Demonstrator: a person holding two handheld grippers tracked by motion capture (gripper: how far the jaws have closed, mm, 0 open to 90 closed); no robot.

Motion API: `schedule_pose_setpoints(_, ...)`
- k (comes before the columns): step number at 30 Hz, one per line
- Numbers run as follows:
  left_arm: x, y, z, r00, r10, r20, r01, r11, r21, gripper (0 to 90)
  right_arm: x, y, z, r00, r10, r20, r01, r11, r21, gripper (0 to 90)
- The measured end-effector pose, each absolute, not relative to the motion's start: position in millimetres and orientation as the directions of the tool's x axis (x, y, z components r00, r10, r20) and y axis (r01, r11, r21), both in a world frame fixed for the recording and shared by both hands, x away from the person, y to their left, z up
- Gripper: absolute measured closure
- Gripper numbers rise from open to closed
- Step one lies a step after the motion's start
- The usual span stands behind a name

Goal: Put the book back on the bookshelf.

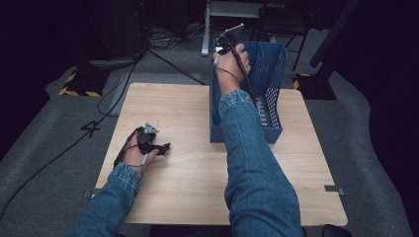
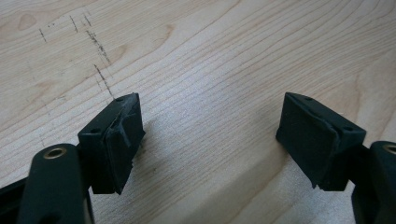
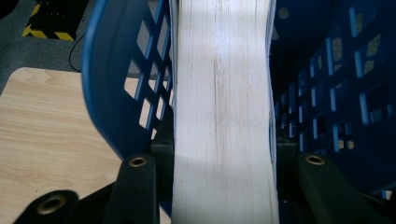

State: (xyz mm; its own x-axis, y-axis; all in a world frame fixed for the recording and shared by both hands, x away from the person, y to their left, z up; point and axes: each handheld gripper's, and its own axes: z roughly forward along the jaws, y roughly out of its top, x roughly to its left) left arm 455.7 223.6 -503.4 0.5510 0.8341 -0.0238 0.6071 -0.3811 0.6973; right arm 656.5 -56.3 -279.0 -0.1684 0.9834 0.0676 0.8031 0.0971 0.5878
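My right gripper (image 3: 223,158) is clamped on a thick book (image 3: 223,93), one jaw on each cover. I see its page edge: a pale, cream block of pages with fine dark streaks running along it. Its long axis runs away from me, pointing down into the blue basket (image 1: 269,74) at the far right of the table (image 1: 188,197), close against the basket's left wall. My left gripper (image 2: 210,140) rests on the near left of the bare wood, jaws wide apart and holding nothing.
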Motion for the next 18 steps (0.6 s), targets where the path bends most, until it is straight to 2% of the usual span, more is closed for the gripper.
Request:
schedule_pose_setpoints(8, 456, 223, -503, 0.55, 0.835, -0.025, 0.608, -0.38, 0.697, 22.5, 648, -61, -275, -0.215, 0.976, 0.029, 0.75, 0.146, 0.646, 51.8)
schedule_pose_setpoints(14, 454, 224, -504, 0.548, 0.837, -0.018, 0.604, -0.38, 0.701, 22.6, 633, -74, -253, -0.253, 0.967, 0.022, 0.684, 0.163, 0.711, 48.2)
schedule_pose_setpoints(18, 452, 224, -504, 0.547, 0.837, -0.023, 0.607, -0.377, 0.7, 22.6, 619, -84, -238, -0.312, 0.95, 0.018, 0.643, 0.197, 0.74, 46.7)
